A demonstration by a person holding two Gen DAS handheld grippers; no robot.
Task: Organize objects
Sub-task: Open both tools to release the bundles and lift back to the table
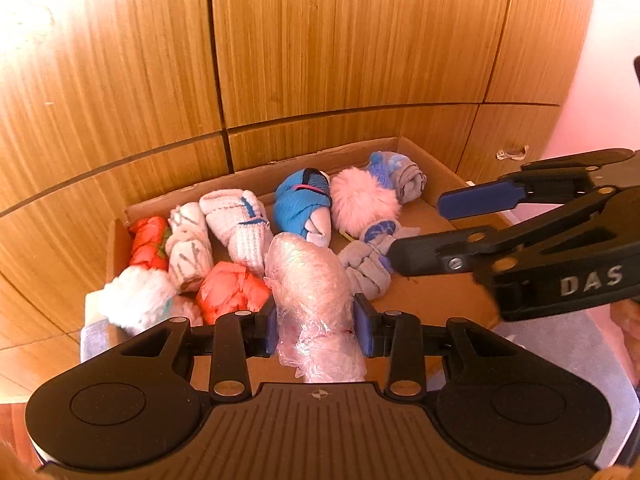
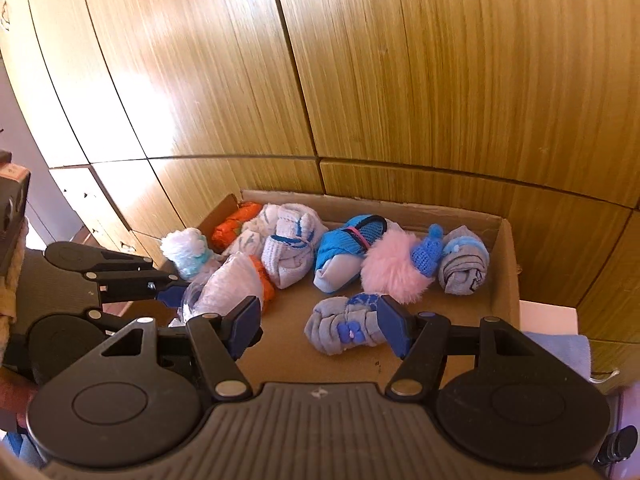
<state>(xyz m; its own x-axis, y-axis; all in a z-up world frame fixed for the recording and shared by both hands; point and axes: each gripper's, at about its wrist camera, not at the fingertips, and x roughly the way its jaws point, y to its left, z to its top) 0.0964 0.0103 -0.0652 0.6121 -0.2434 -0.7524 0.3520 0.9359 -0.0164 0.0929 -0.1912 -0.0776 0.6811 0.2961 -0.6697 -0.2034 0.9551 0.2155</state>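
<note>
While the left claw (image 1: 316, 326) points steeply down over the near edge of the cardboard box (image 1: 420, 152), its two blue pads (image 1: 363, 328) press on the sides of a pale, plastic-wrapped bundle (image 1: 310, 280), which stands between them with its upper end leaning toward the sock rolls. The right claw (image 2: 318, 326) also points downward over the box, jaws parted and nothing gripped; a grey sock roll with blue dots (image 2: 346, 326) lies on the box floor just beyond its fingertips, and whether the right-hand pad touches it cannot be told. In the left wrist view the right claw (image 1: 416, 226) enters from the right side, its tips near that same grey roll (image 1: 368, 258). The box holds rolled socks along its far wall: an orange roll (image 1: 149, 242), white-and-grey rolls (image 1: 188, 246), a blue roll (image 1: 302, 204), a fluffy pink roll (image 1: 364, 202) and a grey-blue roll (image 1: 402, 174). A second orange roll (image 1: 232, 290) and a fluffy white roll (image 1: 136, 298) sit nearer the left corner. Bare cardboard floor (image 2: 288, 344) lies open at the near middle and right of the box. Wooden cabinet doors (image 1: 320, 40) rise directly behind the far wall.
</note>
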